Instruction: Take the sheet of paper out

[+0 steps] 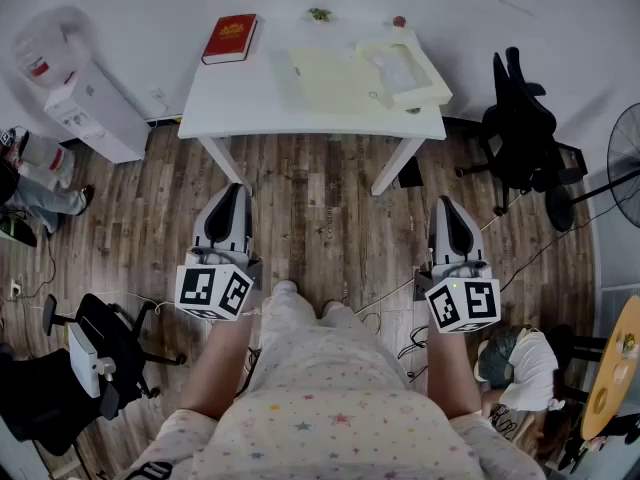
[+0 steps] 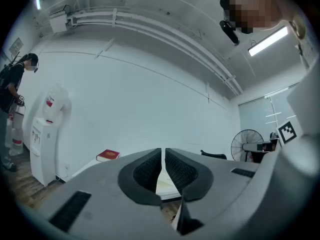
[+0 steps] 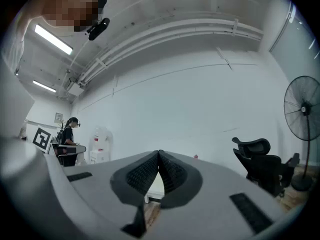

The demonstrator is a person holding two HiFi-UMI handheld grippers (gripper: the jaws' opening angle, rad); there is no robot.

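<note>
- The left hand-held gripper [image 1: 231,192] is held level above the wooden floor [image 1: 320,208], well short of the bench [image 1: 215,103]. In its own view, the left hand-held gripper [image 2: 163,152] is clenched, with only a thin slit between the pads and nothing in it.
- The right hand-held gripper [image 1: 444,204] is also level and well short of the bench. In its own view, the right hand-held gripper [image 3: 158,154] is clenched with its tips touching, and it is empty.
- A pale yellow folder [image 1: 330,80] lies flat on the right half of the bench.
- A whitish sheet of paper [image 1: 397,68] seems to lie in the folder's right part, but it is too small to tell how it sits there.
- A red book [image 1: 230,38] lies at the far left corner of the bench.
- A black office chair [image 1: 520,128] stands to the right of the bench.
</note>
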